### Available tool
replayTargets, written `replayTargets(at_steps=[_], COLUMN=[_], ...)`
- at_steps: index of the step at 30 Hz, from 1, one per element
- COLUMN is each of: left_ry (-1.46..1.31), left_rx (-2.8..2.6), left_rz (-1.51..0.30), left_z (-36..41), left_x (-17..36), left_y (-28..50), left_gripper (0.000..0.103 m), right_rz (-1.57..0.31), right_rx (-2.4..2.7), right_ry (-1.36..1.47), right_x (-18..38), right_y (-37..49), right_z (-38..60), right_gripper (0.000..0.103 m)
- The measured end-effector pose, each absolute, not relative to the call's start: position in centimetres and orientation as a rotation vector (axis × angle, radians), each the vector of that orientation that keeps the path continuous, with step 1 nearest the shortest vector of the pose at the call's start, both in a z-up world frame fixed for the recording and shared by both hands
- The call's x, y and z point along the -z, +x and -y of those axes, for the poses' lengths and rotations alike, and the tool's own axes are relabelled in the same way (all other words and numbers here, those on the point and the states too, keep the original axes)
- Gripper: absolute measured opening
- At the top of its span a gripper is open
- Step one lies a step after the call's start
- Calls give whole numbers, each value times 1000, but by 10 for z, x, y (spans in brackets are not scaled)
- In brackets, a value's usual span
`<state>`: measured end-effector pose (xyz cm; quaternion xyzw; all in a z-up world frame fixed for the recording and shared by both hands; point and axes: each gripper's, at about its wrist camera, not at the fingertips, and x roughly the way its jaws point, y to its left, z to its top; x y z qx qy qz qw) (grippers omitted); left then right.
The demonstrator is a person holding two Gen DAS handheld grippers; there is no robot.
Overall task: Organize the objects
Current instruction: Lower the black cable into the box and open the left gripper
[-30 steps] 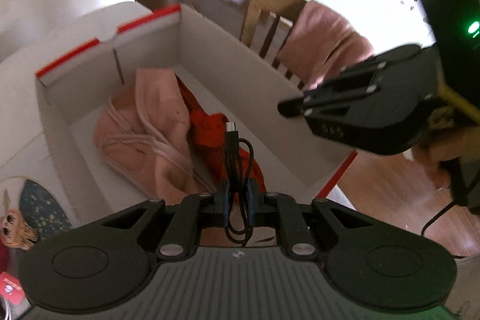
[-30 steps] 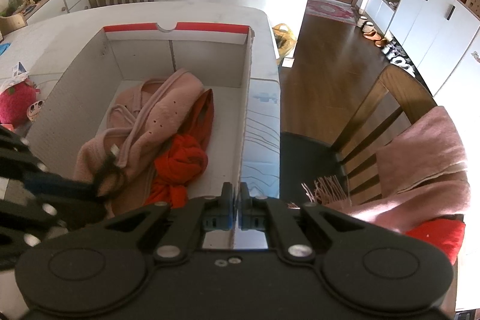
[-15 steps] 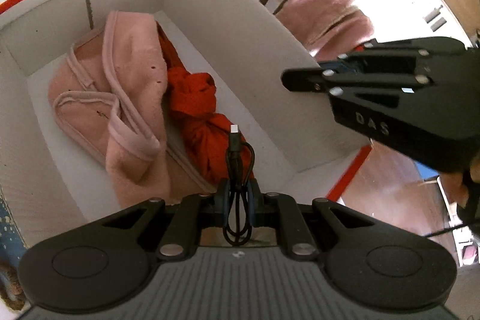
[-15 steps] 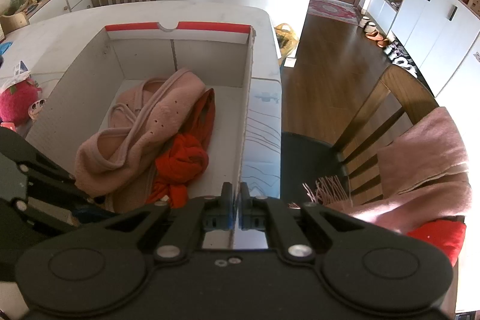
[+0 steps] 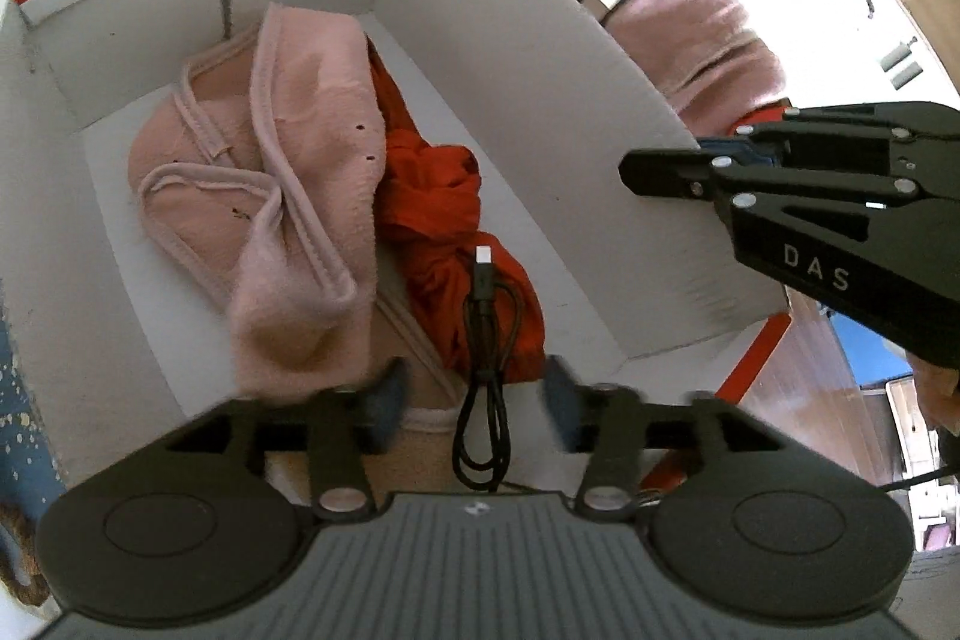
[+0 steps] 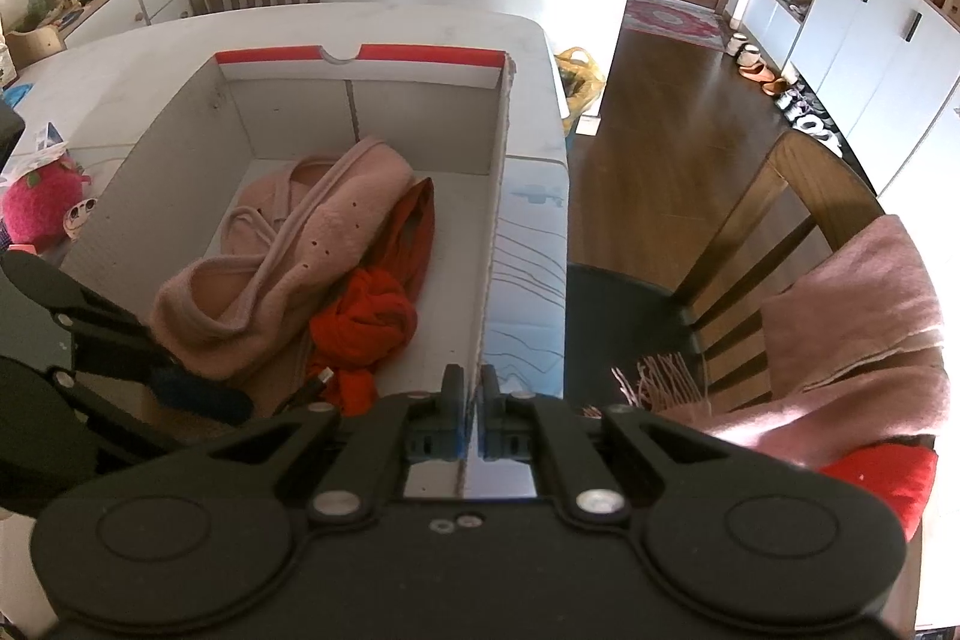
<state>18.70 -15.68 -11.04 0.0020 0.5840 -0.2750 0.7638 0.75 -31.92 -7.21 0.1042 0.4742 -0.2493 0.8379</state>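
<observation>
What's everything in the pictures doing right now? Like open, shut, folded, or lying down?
Left gripper: open, jaws just spread, nothing pinched.
Right gripper: shut, empty.
Black cable: coiled, let go, between the open jaws.
Cardboard box: open on top.
Pink garment: crumpled in the box.
Red cloth: bunched beside it.

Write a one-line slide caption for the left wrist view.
Left gripper, jaws just opened, releases a coiled black cable above the pink garment and red cloth in the cardboard box.
</observation>
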Motion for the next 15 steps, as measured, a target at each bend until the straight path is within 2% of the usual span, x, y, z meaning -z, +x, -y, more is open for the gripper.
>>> replayTargets(at_steps=[1, 15], left_ry=[3, -58], left_rx=[591, 563], left_rz=[-1262, -1119], left_z=[156, 141], left_x=[109, 68], left_y=[186, 161], left_gripper=[65, 65], right_rz=[-1003, -1003], right_rx=[528, 520], right_ry=[222, 225], right_x=[72, 71], right_y=[7, 8], right_z=[319, 320], right_gripper=[4, 4])
